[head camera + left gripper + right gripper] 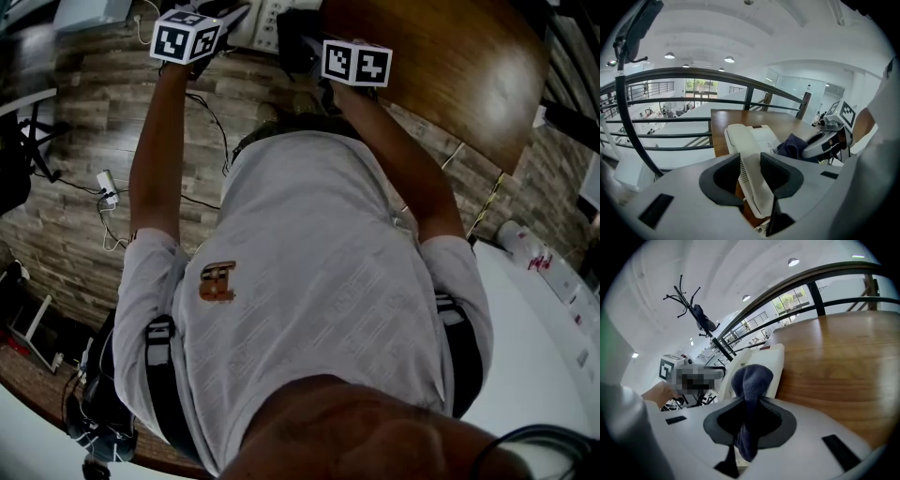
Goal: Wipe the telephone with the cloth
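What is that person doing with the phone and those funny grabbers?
A person is cleaning a white telephone on a wooden table, with a handheld gripper in each hand. The right gripper pinches a dark blue cloth and holds it up to the phone. The left gripper has its fingers closed on the handset, seemingly to steady it.

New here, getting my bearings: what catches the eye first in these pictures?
The right tool pinches a dark blue cloth, its bunched end at the white telephone on the wooden table. The left tool grips the telephone's handset between its jaws.
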### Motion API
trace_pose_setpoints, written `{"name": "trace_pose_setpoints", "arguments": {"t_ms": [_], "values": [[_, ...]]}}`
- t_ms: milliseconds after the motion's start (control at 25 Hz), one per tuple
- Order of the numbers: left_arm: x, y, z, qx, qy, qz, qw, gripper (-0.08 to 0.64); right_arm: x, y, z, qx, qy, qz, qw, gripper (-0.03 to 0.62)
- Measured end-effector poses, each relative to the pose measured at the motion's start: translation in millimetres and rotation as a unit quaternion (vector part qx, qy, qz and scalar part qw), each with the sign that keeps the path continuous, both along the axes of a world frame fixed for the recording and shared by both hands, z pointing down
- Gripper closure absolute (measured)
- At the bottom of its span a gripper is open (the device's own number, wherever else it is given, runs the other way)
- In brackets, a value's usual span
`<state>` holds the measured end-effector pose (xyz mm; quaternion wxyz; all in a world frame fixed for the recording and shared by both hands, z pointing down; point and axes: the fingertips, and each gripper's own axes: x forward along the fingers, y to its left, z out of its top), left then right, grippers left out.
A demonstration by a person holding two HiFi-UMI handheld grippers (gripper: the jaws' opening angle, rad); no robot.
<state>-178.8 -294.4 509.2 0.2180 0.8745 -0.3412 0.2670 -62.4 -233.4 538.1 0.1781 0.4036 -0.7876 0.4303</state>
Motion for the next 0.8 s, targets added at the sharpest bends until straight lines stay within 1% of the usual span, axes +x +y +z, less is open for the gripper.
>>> {"name": "trace_pose_setpoints", "arguments": {"t_ms": [240, 400, 480, 640, 800], "values": [[-2, -1, 1, 0.001, -0.005, 0.003, 1.0, 0.419, 23, -7, -10, 0.02, 0.014, 0.002, 1.0, 0.52], [-3, -2, 1, 0.004, -0.016, 0.005, 0.9999, 0.419, 23, -19, -29, 0.055, 0.018, -0.015, 0.998, 0.52], [-1, -1, -4, 0.01, -0.011, 0.004, 0.9999, 0.419, 19, -27, -41, 0.076, 0.016, -0.028, 0.997, 0.52], [5, -6, -25, 0.035, 0.009, -0.006, 0.9993, 0.419, 12, -45, -68, 0.122, 0.012, -0.053, 0.991, 0.52], [8, -14, -58, 0.08, 0.037, -0.024, 0.9959, 0.425, 4, -59, -96, 0.172, 0.01, -0.081, 0.982, 0.52]]}}
